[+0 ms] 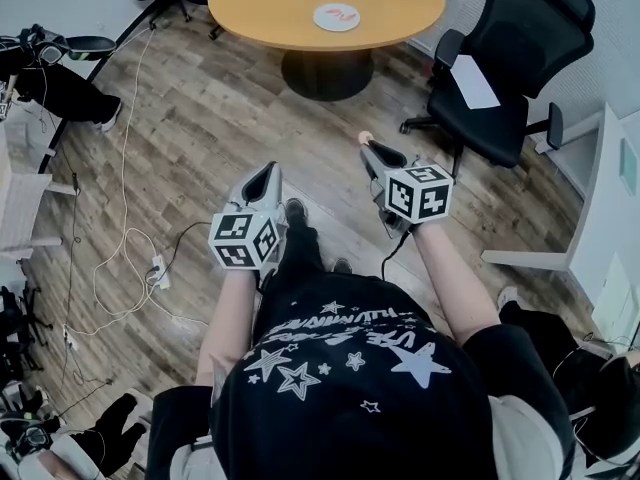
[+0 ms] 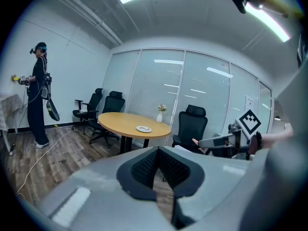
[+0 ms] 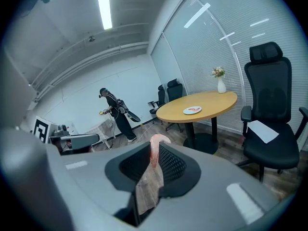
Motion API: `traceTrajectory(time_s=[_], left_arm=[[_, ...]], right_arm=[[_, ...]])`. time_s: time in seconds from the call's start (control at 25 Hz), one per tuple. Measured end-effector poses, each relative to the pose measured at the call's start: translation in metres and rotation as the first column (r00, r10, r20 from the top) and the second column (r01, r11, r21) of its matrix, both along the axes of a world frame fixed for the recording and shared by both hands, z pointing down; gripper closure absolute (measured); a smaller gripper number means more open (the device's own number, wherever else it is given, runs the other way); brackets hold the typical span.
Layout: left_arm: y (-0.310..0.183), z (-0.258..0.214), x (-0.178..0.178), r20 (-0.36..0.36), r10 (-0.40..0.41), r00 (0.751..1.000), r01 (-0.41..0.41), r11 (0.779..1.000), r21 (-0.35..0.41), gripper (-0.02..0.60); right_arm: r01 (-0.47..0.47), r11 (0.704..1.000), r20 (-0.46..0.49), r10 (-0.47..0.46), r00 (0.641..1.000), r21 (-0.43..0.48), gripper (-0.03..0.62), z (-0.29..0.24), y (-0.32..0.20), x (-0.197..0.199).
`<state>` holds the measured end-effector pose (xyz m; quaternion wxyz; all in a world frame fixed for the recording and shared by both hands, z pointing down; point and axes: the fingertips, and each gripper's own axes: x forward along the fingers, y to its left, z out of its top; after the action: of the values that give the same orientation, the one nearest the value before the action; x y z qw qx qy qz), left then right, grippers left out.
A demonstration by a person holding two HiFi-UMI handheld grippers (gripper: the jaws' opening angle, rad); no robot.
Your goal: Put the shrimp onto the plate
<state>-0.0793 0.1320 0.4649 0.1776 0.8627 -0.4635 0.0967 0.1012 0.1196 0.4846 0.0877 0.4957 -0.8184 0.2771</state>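
Note:
A pink shrimp [image 3: 154, 149] stands pinched between the pads of my right gripper [image 3: 153, 154], its curled end poking above the fingertips. In the head view the right gripper [image 1: 369, 148] is held over the wooden floor with the shrimp [image 1: 365, 137] at its tip. A white plate [image 1: 336, 16] with red marks lies on the round wooden table [image 1: 270, 8] well ahead, also seen as the plate [image 3: 192, 110] and the plate [image 2: 143, 128] in both gripper views. My left gripper [image 1: 269, 174] hangs level beside the right one, its jaws [image 2: 156, 153] shut with nothing held.
Black office chairs stand around the table; one [image 1: 505, 58] at the right carries a white sheet [image 1: 475, 80]. Cables and a power strip [image 1: 158, 268] lie on the floor at left. A white desk [image 1: 610, 218] is at right. Another person [image 2: 37, 95] stands far left.

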Motion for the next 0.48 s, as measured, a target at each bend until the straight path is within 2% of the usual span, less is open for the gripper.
traceTrajectory(time_s=[0.48], left_arm=[[-0.127, 0.013, -0.007, -0.017, 0.066, 0.998, -0.067, 0.997, -0.033, 0.58]], right_arm=[[-0.068, 0.996, -0.014, 0.068, 0.998, -0.051, 0.537, 0.017, -0.112, -0.005]])
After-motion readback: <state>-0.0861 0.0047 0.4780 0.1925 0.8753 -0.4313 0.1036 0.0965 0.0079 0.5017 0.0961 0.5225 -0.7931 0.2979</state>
